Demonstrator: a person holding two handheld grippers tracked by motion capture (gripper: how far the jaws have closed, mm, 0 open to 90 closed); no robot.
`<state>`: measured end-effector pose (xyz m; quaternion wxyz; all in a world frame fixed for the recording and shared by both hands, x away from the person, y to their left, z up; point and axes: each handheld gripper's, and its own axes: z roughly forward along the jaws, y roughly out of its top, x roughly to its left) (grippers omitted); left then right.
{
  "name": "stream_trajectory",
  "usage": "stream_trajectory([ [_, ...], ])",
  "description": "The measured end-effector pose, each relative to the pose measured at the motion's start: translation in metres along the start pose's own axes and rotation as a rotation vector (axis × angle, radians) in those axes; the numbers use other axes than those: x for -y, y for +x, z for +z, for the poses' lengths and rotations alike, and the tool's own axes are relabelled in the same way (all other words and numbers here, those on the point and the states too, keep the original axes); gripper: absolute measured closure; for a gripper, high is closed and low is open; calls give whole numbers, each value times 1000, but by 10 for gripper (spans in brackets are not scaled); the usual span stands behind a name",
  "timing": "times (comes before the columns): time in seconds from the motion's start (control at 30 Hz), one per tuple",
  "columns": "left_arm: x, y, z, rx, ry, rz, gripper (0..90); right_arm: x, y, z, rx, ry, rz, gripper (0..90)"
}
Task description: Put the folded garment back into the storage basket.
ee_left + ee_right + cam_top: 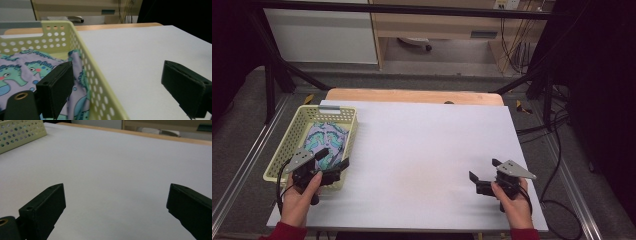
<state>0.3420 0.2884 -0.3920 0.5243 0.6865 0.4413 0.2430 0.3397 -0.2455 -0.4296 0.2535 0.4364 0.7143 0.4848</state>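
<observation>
Cloth [22, 72] in the basket [95, 82] looks soft, light; I'd pinch a fold. My left gripper [330, 161] straddles the rim, spread; right gripper [484, 176] also spread.

A patterned cloth [326, 141] lies in the yellow basket [292, 131] at the counter's [427, 150] left edge; the left gripper [333, 159] hovers over its near right corner.

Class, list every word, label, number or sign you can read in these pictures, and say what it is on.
None can be read.
Dark label on the wooden furniture behind the table: too blurred.
Cloth in the yellow basket: printed cartoon creatures, no lettering.
Left gripper, right gripper: no markings legible.
</observation>
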Motion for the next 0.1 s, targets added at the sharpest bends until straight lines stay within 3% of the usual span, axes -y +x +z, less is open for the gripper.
stream_trajectory([
  [0.1,-9,-21,1,56,11,11,113,-2,13,14,-73,10,1,32],
])
